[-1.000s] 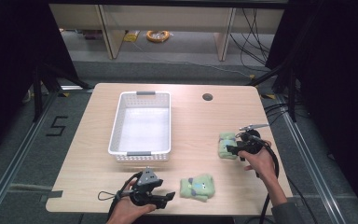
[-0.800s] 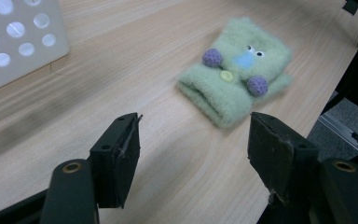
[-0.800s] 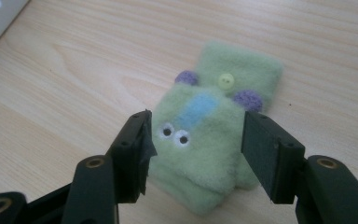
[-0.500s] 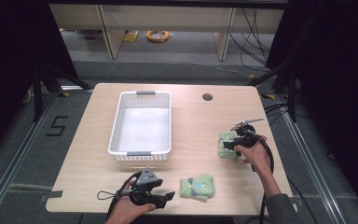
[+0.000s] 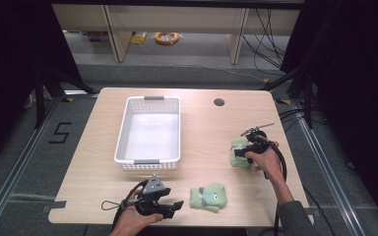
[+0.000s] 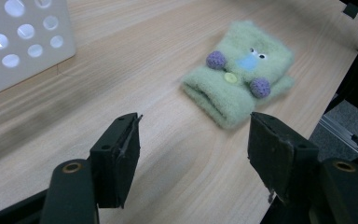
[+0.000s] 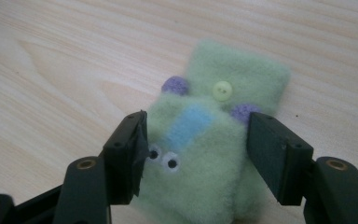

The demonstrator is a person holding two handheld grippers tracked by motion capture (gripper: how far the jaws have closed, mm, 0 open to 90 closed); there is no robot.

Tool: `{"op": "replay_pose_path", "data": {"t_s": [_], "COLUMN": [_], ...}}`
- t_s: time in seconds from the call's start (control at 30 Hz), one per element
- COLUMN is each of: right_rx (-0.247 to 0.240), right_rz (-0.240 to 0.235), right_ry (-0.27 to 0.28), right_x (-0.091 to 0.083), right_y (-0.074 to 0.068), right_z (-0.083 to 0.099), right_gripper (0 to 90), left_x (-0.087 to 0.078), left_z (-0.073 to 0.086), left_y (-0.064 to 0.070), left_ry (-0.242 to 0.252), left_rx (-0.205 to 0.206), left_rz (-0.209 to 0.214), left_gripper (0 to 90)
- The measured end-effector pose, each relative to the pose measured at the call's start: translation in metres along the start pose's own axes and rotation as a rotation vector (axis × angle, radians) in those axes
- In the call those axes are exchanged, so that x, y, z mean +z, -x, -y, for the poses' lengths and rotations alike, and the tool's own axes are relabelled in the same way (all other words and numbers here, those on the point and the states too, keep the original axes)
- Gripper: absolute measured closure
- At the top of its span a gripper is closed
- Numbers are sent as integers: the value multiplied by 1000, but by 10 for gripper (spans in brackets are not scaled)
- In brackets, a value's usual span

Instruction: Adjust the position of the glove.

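Pale wooden tabletop (image 5: 202, 132) with two green felt pouches.
Right gripper (image 7: 196, 154) fingers gape around one pouch (image 7: 214, 140), not clamped; left gripper (image 6: 193, 161) fingers wide, empty, near the other pouch (image 6: 240, 70).

Your right tongs (image 5: 242, 150) have slid forward and leftward across the table (image 5: 202, 123), from just beside the green plush toy (image 5: 238, 152) to right over it. Their jaws now stand apart on either side of its face. Your right hand (image 5: 266, 160) and forearm followed, reaching further in from the near edge.
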State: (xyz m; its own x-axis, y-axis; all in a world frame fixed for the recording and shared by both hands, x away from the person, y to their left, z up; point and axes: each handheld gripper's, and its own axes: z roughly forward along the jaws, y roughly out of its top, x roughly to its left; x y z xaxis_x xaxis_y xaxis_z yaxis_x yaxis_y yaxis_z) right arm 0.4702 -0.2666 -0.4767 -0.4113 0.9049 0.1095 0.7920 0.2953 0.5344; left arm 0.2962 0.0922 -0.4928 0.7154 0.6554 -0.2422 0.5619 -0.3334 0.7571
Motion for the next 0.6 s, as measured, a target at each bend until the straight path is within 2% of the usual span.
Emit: {"op": "replay_pose_path", "data": {"t_s": [0.1, 0.13, 0.2, 0.23, 0.3, 0.37, 0.4, 0.43, 0.5, 0.57, 0.6], "right_rx": [4, -14, -1, -13, -5, -33, -45, -45, -77, -91, -78], "right_rz": [17, 19, 12, 21, 21, 12, -3, -3, -20, -24, -27], "right_ry": [-31, -30, -39, -36, -47, -51, -49, -49, -41, -34, -46], "right_x": [3, 7, 7, 9, 9, 8, 8, 8, 7, 7, 5], "right_y": [-2, 1, 1, 3, 1, 2, 3, 3, 4, 5, 3], "right_z": [0, 0, 0, 0, 0, 1, 2, 2, 2, 3, 3], "right_gripper": [433, 444, 457, 511, 535, 588, 681, 681, 783, 798, 807], "left_x": [0, 1, 1, 1, 0, 1, 1, 1, 1, 1, 0], "left_z": [0, 1, 1, 1, 0, 1, 1, 1, 1, 1, 0], "left_y": [0, 1, 2, 1, 1, 2, 2, 2, 2, 2, 1], "left_ry": [-2, 11, 8, 10, 3, 14, 13, 11, 12, 15, 10], "left_rx": [1, -10, -17, -4, 8, -5, 0, -1, 0, -3, 3], "left_rz": [2, 0, 6, 11, 13, 15, 13, 13, 14, 15, 15], "left_gripper": [340, 340, 340, 340, 341, 342, 344, 344, 347, 347, 347]}}
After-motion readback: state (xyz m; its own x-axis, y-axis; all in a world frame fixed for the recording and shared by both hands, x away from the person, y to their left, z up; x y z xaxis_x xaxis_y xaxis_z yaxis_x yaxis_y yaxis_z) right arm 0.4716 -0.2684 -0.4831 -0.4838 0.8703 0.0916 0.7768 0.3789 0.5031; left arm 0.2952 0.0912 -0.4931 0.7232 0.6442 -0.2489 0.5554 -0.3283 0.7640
